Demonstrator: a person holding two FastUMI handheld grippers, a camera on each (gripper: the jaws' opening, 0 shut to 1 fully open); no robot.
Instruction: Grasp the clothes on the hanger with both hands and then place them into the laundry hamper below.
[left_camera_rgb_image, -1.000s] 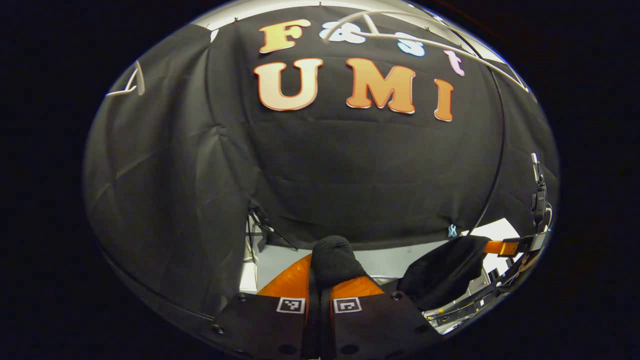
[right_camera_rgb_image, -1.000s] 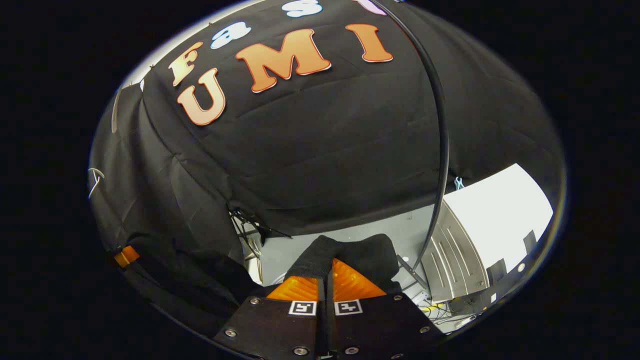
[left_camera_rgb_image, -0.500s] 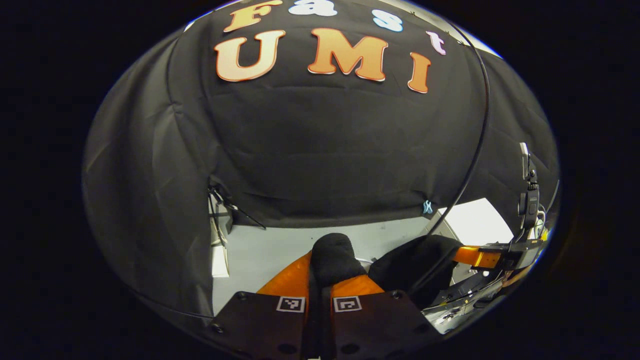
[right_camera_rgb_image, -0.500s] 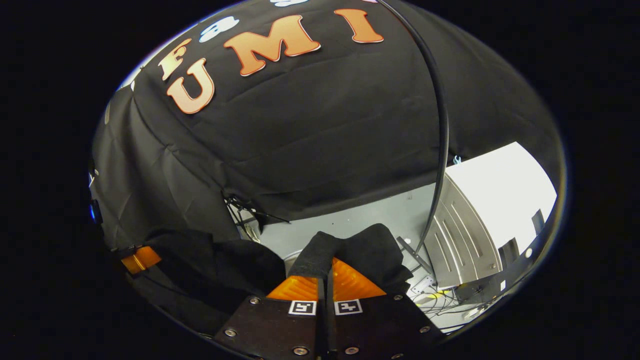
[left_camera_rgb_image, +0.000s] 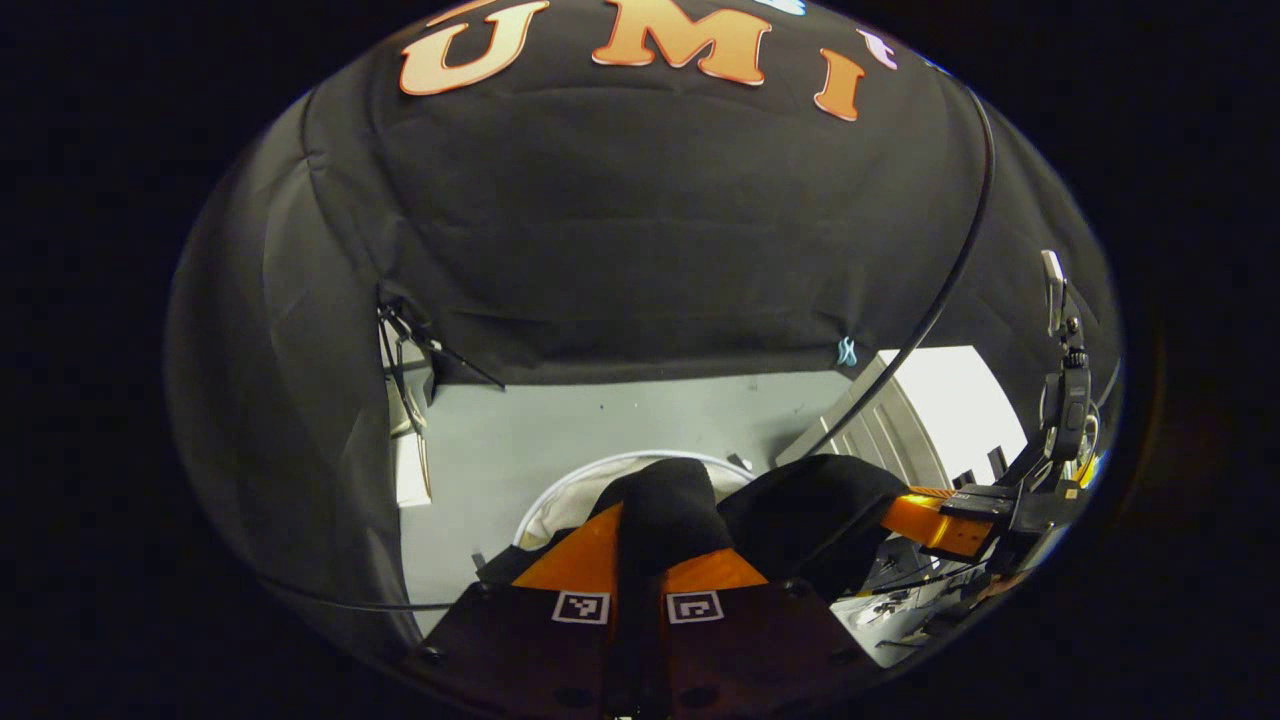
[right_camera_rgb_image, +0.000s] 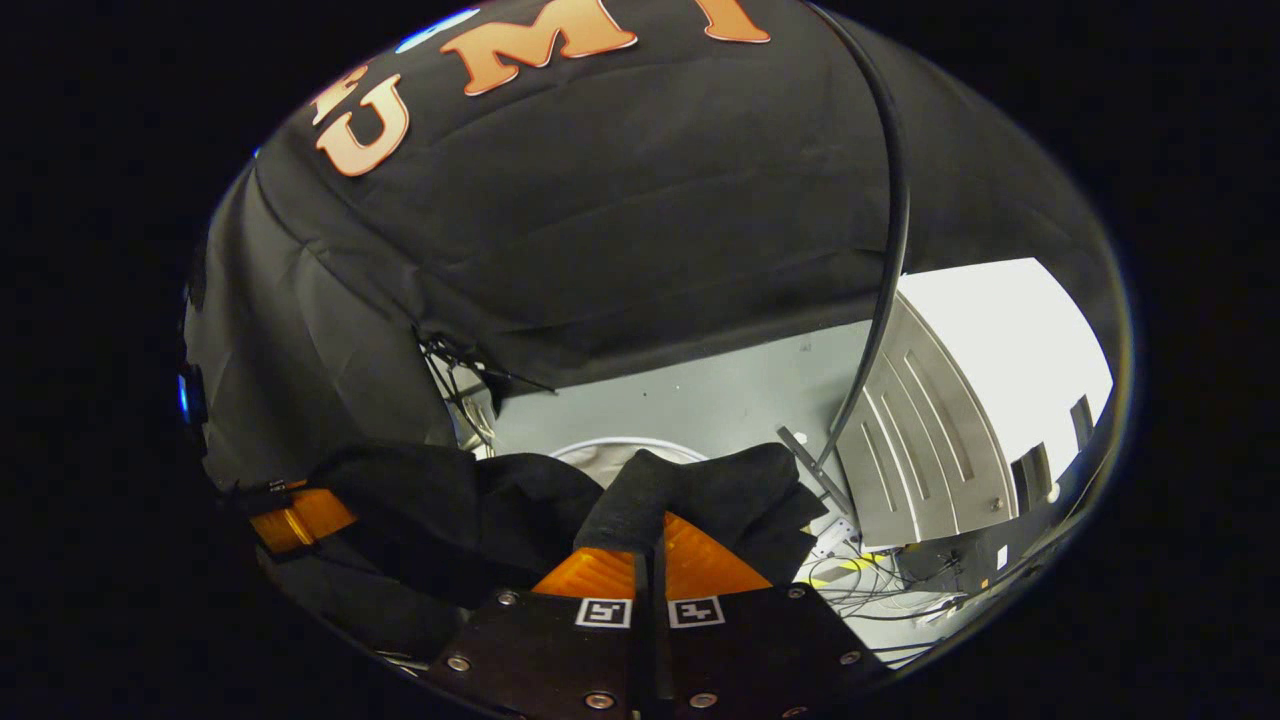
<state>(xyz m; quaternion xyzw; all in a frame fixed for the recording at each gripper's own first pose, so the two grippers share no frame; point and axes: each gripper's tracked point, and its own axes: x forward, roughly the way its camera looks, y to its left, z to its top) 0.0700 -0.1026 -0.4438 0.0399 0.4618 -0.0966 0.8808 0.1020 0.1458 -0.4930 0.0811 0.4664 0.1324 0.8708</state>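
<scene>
Two pinches are seen: the left hand-held gripper (left_camera_rgb_image: 640, 560) and right hand-held gripper (right_camera_rgb_image: 650, 545) are each clenched on the black garment (right_camera_rgb_image: 480, 510). The white-rimmed hamper (left_camera_rgb_image: 580, 480) is seen beyond it.

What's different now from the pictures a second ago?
Both tools have tipped downward with the black garment: the booth wall slid up in each view, and the white hamper rim has come into sight below. The left tool and right tool stay shut on the cloth.
</scene>
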